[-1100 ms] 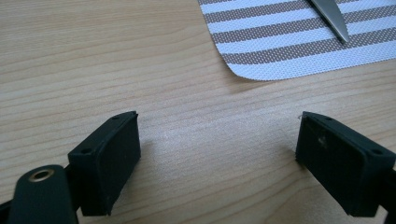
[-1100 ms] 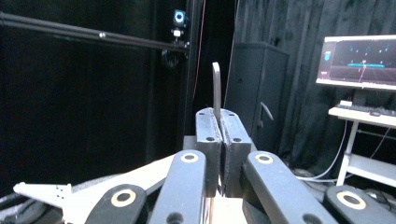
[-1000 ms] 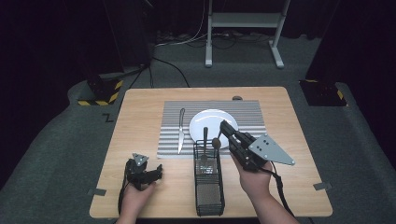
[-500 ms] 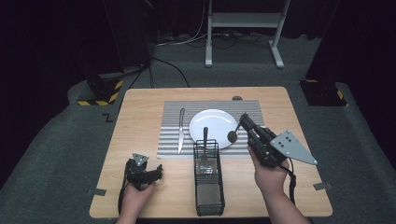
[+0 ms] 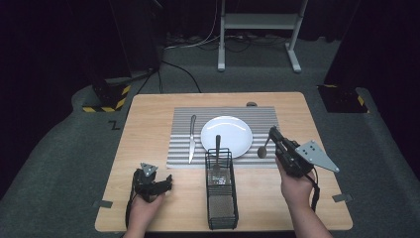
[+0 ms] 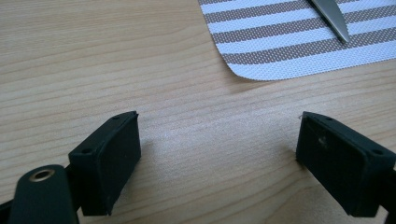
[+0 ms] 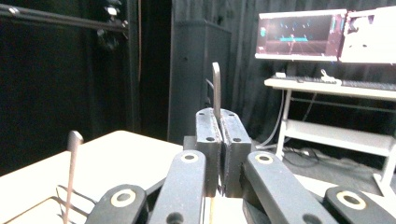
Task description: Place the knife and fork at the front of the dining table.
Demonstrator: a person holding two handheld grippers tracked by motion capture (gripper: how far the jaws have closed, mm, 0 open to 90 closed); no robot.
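The table (image 6: pixel 140 70) is pale wood with fine grain and a satin sheen. The striped placemat (image 6: pixel 299 42) looks like woven, matt mesh. The knife (image 5: pixel 191 139) and the spoon (image 7: pixel 216 91) are smooth metal. The plate (image 5: pixel 226 136) is glossy white, probably ceramic. The caddy (image 5: pixel 221 191) is black wire. The jaw pads are matt black.

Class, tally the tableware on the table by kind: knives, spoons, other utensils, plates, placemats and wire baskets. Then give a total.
Knife: 1
Spoon: 1
Upright utensil: 1
Plate: 1
Placemat: 1
Wire basket: 1
Total: 6
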